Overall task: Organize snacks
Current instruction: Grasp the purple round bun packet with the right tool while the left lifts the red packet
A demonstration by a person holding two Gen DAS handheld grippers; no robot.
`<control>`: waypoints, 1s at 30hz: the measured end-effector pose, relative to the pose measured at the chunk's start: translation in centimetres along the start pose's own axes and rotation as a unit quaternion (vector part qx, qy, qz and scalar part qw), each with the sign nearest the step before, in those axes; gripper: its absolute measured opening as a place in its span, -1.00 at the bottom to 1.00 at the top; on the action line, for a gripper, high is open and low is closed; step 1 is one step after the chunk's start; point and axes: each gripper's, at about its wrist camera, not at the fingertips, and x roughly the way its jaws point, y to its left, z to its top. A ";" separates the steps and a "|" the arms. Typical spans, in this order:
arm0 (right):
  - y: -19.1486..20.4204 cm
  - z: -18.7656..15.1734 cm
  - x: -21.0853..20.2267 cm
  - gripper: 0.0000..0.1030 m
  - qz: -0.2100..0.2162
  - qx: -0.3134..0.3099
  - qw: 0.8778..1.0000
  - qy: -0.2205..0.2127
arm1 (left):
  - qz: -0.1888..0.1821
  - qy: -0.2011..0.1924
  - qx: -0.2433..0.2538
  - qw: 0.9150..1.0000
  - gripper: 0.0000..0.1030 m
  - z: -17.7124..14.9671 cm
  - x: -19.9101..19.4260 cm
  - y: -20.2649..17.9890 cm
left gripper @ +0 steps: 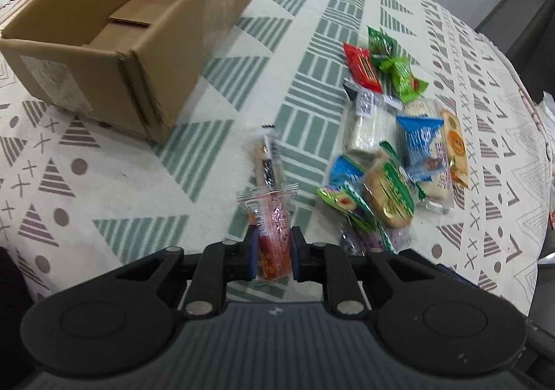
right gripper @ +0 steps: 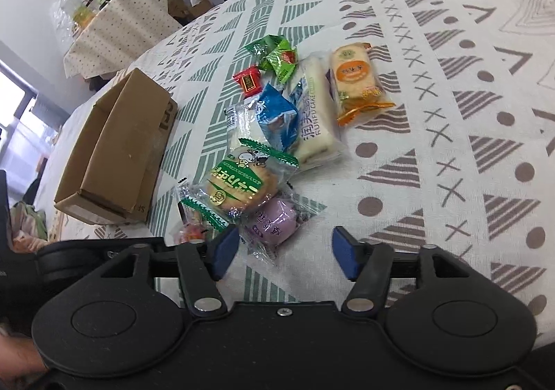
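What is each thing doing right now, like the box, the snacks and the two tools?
Cardboard box: open, nothing visible inside.
Left tool: shut on the red snack packet.
Right tool: open, holding nothing.
Purple snack: sealed, lying just ahead of the right tool.
Snack pile: sealed packets lying on the tablecloth, outside the box.

Supporting surface: a table covered by a cream tablecloth (left gripper: 312, 43) printed with green and brown triangles, stripes, dots and crosses. Ahead and to the left of the left-hand device lies an open cardboard box (left gripper: 114, 53). Directly ahead of it lies a slim stick-shaped packet (left gripper: 265, 161). Ahead and to the right lies a loose heap of wrapped snacks (left gripper: 392, 144): red, green and blue packets, pale cake bars, a round biscuit in green wrapping (right gripper: 239, 182), a purple bun (right gripper: 277, 223).
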 end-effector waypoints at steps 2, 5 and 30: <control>0.4 -0.1 0.1 0.28 -0.002 -0.010 1.000 -0.001 | -0.001 -0.006 -0.002 1.000 -0.67 0.3 -0.3 0.2; 0.9 -0.1 0.7 0.33 -0.011 -0.023 1.000 0.003 | -0.004 -0.011 -0.008 1.000 -0.67 0.6 -0.8 0.7; 6.1 -0.9 5.4 0.20 -0.120 -0.165 0.979 0.014 | -0.029 -0.061 -0.025 0.997 -0.67 1.7 -2.9 4.0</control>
